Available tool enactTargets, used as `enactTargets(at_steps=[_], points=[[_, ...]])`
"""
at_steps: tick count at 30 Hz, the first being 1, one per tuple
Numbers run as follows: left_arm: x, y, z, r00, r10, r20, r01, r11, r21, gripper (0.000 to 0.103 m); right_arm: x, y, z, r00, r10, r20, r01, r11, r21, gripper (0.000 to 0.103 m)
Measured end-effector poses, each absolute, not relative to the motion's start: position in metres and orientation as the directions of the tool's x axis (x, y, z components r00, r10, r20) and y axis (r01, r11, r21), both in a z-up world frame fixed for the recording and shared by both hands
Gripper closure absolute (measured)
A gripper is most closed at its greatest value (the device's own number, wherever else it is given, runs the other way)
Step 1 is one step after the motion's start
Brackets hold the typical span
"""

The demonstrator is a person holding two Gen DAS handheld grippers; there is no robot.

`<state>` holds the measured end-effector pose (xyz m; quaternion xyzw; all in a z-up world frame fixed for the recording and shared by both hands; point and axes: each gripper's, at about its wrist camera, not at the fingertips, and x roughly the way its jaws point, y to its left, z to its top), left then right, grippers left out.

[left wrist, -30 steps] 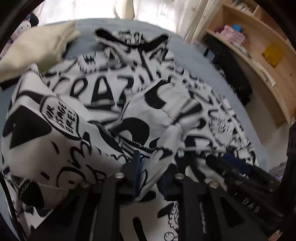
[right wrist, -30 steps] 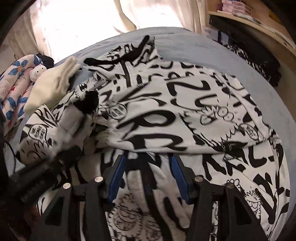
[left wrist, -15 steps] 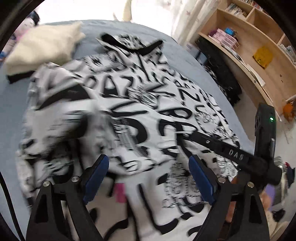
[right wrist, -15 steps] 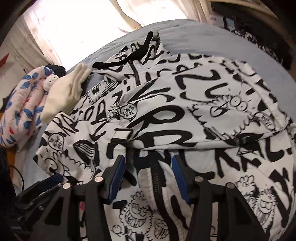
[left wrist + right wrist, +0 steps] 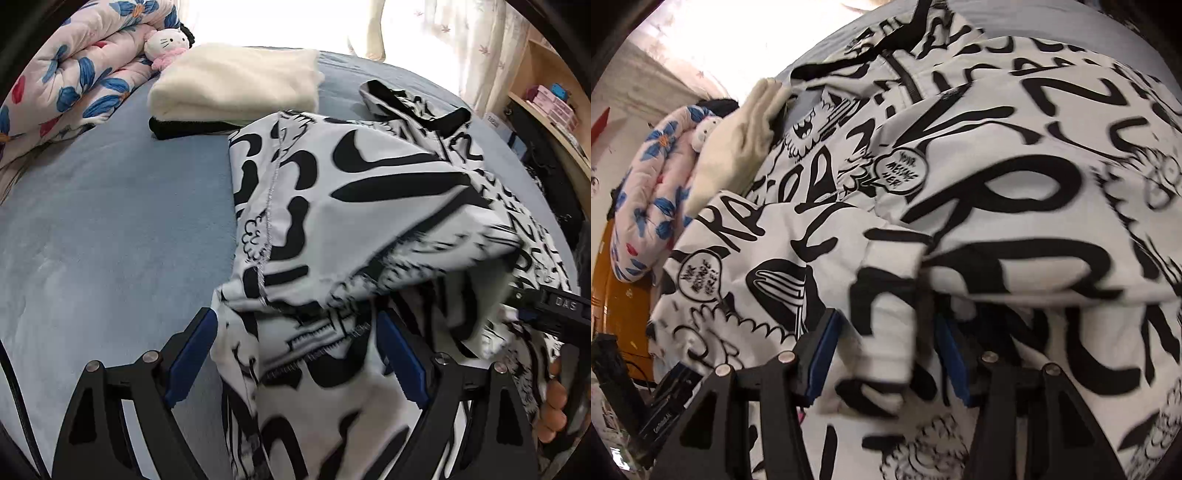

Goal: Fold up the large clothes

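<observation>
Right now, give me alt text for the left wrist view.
A black-and-white graffiti-print jacket lies half folded on a blue bedsheet, with the open left tongs hovering over its near edge. Behind it sit a folded cream garment, a floral quilt and a small plush toy.

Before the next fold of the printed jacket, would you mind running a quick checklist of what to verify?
1. Left gripper released: ok, its jaws have just been opening and stand wide, pads clear of the cloth lying between them.
2. Right gripper grip: cannot tell; a fold of the printed jacket sits between the blue pads, contact blurred.
3. Sleeve folded inward: ok, it lies over the jacket body.
4. Jacket flat: not ok, fabric bunched near the grippers.
5. Blue bedsheet free on the left: ok.
6. Cream folded garment apart from jacket: cannot tell.
</observation>
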<state>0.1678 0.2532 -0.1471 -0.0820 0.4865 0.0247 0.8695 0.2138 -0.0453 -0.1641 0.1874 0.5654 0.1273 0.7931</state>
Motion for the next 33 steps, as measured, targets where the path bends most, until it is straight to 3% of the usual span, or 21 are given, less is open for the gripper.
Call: enactTargets(at_steps=[2,3,4,5,7,11,15,18,20,24,27,30,32,33], points=[[0.176,0.254,-0.156,0.502,-0.004,-0.865,-0.136,0.987,-0.084,0.016,0.215,-0.034,-0.162,0.303,0.427,-0.852,-0.021,0.897,0.442,0.054],[0.18,0.254,-0.161,0.486,0.019,-0.874,-0.146,0.987,-0.06,0.016,0.214,-0.027,-0.157,0.294,0.424,-0.857,-0.052,0.902,0.429,0.071],[0.184,0.253,-0.165,0.471,0.037,-0.881,-0.157,0.987,-0.043,0.016,0.212,-0.017,-0.15,0.289,0.417,-0.862,-0.095,0.908,0.407,0.08],[0.187,0.254,-0.171,0.451,0.055,-0.891,-0.175,0.984,-0.028,0.016,0.21,-0.011,-0.143,0.296,0.41,-0.863,-0.124,0.912,0.391,0.082],[0.19,0.264,-0.183,0.404,0.078,-0.911,-0.227,0.974,-0.017,0.031,0.208,0.001,-0.116,0.353,0.38,-0.855,-0.202,0.923,0.327,0.09],[0.188,0.287,-0.19,0.403,0.027,-0.915,-0.304,0.947,-0.106,0.039,0.212,0.016,-0.046,0.572,0.279,-0.771,-0.295,0.947,0.124,0.092],[0.187,0.294,-0.191,0.412,0.027,-0.911,-0.325,0.938,-0.119,0.041,0.23,0.008,0.002,0.759,0.166,-0.63,-0.245,0.969,-0.04,0.092],[0.185,0.295,-0.192,0.419,0.034,-0.907,-0.317,0.942,-0.111,0.041,0.258,-0.006,-0.008,0.773,0.055,-0.632,-0.162,0.98,-0.112,0.092],[0.183,0.29,-0.194,0.422,0.042,-0.905,-0.312,0.945,-0.101,0.041,0.281,-0.022,-0.035,0.726,-0.04,-0.686,-0.091,0.984,-0.154,0.092],[0.179,0.287,-0.192,0.42,0.012,-0.907,-0.277,0.954,-0.115,0.04,0.32,-0.063,-0.119,0.476,-0.063,-0.877,-0.031,0.996,-0.088,0.088],[0.169,0.283,-0.182,0.417,-0.092,-0.904,-0.195,0.962,-0.188,0.039,0.31,-0.1,-0.124,0.459,0.085,-0.885,0.035,0.993,0.114,0.073],[0.159,0.28,-0.162,0.424,-0.207,-0.882,-0.113,0.954,-0.278,0.039,0.297,-0.129,-0.113,0.486,0.209,-0.849,0.054,0.962,0.268,0.047],[0.159,0.285,-0.146,0.448,-0.231,-0.864,-0.089,0.95,-0.3,0.037,0.288,-0.132,-0.106,0.496,0.225,-0.838,0.047,0.957,0.285,0.04],[0.162,0.289,-0.137,0.467,-0.238,-0.851,-0.089,0.945,-0.314,0.031,0.284,-0.132,-0.105,0.489,0.227,-0.842,0.034,0.96,0.278,0.04]])
